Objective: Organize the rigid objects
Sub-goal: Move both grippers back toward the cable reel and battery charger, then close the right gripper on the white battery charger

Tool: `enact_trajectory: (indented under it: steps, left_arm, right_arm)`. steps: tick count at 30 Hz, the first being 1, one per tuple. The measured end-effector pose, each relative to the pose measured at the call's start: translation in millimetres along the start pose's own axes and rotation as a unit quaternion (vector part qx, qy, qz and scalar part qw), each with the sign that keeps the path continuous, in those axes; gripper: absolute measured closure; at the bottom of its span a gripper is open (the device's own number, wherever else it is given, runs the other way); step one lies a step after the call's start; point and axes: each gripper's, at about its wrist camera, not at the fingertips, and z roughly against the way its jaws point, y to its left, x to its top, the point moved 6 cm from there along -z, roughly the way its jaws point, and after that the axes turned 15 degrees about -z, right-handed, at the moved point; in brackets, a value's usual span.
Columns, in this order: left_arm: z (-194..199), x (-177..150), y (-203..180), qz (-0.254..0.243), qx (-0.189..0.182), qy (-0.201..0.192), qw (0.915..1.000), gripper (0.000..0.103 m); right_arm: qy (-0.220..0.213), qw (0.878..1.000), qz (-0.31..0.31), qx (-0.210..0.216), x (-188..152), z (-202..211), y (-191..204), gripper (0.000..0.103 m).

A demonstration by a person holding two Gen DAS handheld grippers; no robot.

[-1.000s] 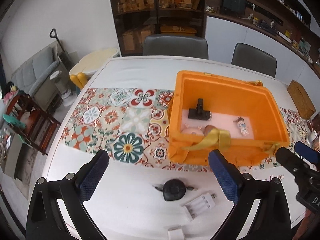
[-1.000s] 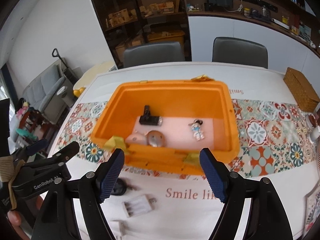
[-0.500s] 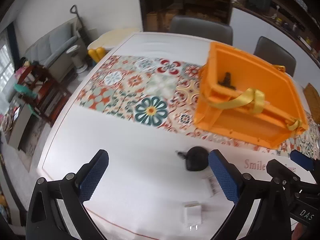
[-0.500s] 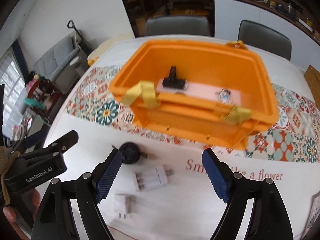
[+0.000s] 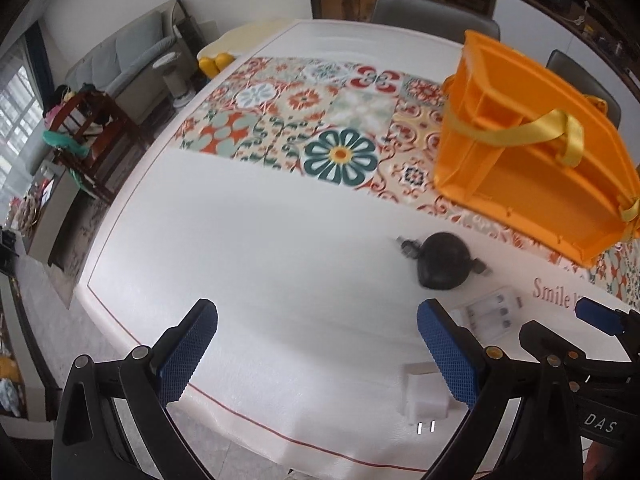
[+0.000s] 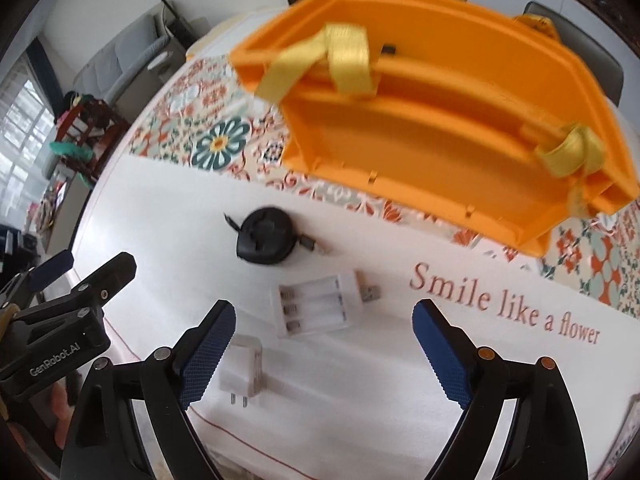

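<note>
Right wrist view: the right gripper [image 6: 322, 346] stood wide, nothing between its pads; its jaws had just been opening. Directly ahead of it, in the lower centre of the frame, the white battery holder [image 6: 316, 306] lay flat on the desk [image 6: 384, 412], in line with the gap between the fingers but beyond the tips. Its long axis ran roughly left to right, slightly tilted, with the USB plug pointing to the right of the frame. Judged: the jaw line ran along that axis, so a pinch across the short sides would call for a wrist roll first.

The white wall charger [image 6: 242, 376] lay at lower left, just beside the right gripper's left pad, prongs toward the bottom edge. The black cable reel [image 6: 266, 242] sat above the holder, centre left, apart from it. The orange bin [image 6: 440, 120] filled the upper right, its near wall toward the camera.

Left wrist view: the left gripper [image 5: 318, 354] was also wide and empty, over bare desk at lower centre. All three loose items lay to the right of its gap; the charger [image 5: 424, 398] sat beside and partly behind its right pad, the holder [image 5: 486, 312] beyond that.

Judged: the right gripper was the nearer and better aligned for the holder; the left was nearer the charger.
</note>
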Motion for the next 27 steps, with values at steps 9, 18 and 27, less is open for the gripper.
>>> enact_trajectory:
  steps: [9,18,27]
  left_arm:
    - [-24,-18,4,0.012,0.000,0.031,0.9994,0.001]
    - [-47,-27,2,0.010,-0.003,0.059,0.9982,0.001]
    - [-60,-28,-3,-0.005,-0.005,0.073,0.9973,0.001]
  right_arm:
    - [0.043,0.999,0.030,-0.006,-10,-32,8,0.012]
    - [0.081,0.996,0.037,-0.020,-14,-62,9,0.009]
    - [0.091,0.994,0.043,-0.044,-15,-83,7,0.009]
